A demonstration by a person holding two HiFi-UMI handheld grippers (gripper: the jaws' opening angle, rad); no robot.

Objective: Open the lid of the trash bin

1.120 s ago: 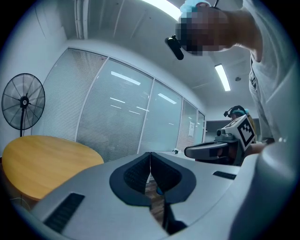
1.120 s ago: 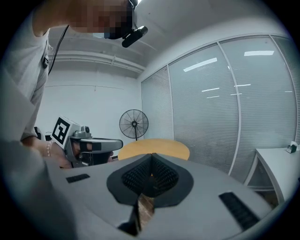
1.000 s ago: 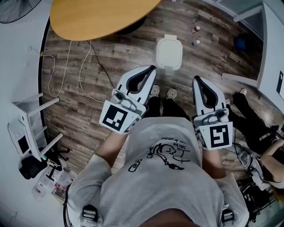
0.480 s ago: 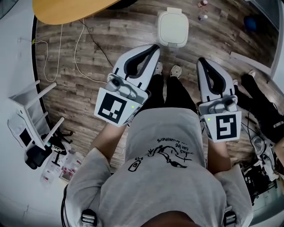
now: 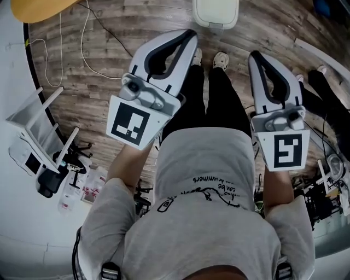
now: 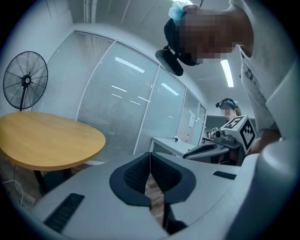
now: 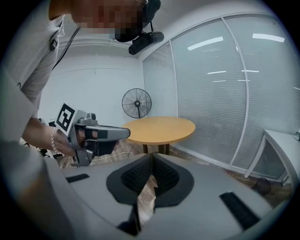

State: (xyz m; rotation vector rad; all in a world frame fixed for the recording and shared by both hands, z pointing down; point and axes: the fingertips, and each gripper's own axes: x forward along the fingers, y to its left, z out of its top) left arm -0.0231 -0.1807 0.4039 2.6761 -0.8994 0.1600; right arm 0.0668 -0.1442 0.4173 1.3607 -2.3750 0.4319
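2 empty tools point forward, the left tool (image 5: pixel 190 35) pinched narrow and the right tool (image 5: pixel 255 56) just beginning to part, while the white trash bin (image 5: pixel 216 24) stands on the floor (image 5: pixel 109 54) ahead, lid (image 5: pixel 216 8) down, so catching its front edge from below looks best.

White trash bin (image 5: pixel 216 14), rounded-square in outline, seen from above at 12 o'clock in the head view, with its far part cut off by the top edge. It stands upright on the wood-plank floor (image 5: pixel 109 71). The lid (image 5: pixel 216 7) is white and smooth and lies flat and closed. A narrow rim shows along the bin's 6 o'clock side.
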